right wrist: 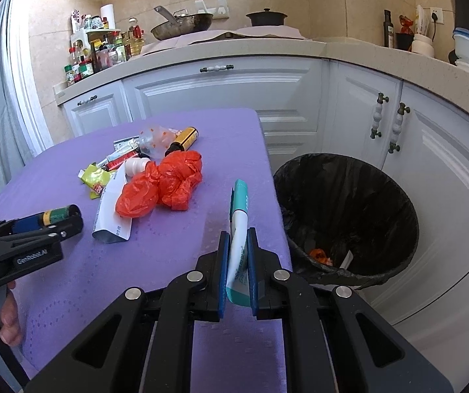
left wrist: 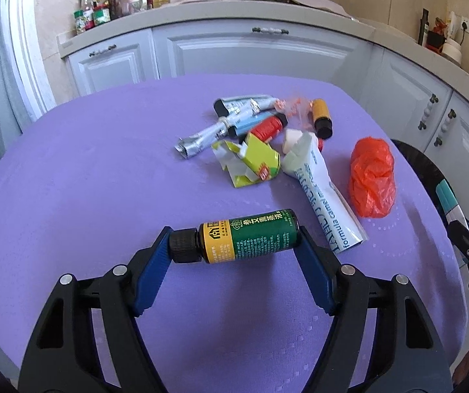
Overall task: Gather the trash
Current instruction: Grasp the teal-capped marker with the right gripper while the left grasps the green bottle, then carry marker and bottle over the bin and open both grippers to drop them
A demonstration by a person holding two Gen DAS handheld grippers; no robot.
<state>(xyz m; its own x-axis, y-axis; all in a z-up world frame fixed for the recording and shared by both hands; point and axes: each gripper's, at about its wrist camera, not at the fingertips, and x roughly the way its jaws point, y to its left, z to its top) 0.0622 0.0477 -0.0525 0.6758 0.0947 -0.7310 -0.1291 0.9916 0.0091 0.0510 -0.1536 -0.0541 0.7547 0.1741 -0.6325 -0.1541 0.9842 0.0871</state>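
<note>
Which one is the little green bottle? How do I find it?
Look at the purple table. Nearest the camera, apart from the trash pile, the left hand-held gripper clamps the green bottle sideways. Only it has a green-and-yellow label with a black cap.

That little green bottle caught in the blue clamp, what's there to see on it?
The green bottle is small and dark, with a ribbed black screw cap, still on, and a glossy label: a yellow band by the cap, then green with printed Chinese text. It lies sideways, held end to end by the left gripper, one blue jaw on the cap, the other on the base, over the purple tablecloth.
</note>
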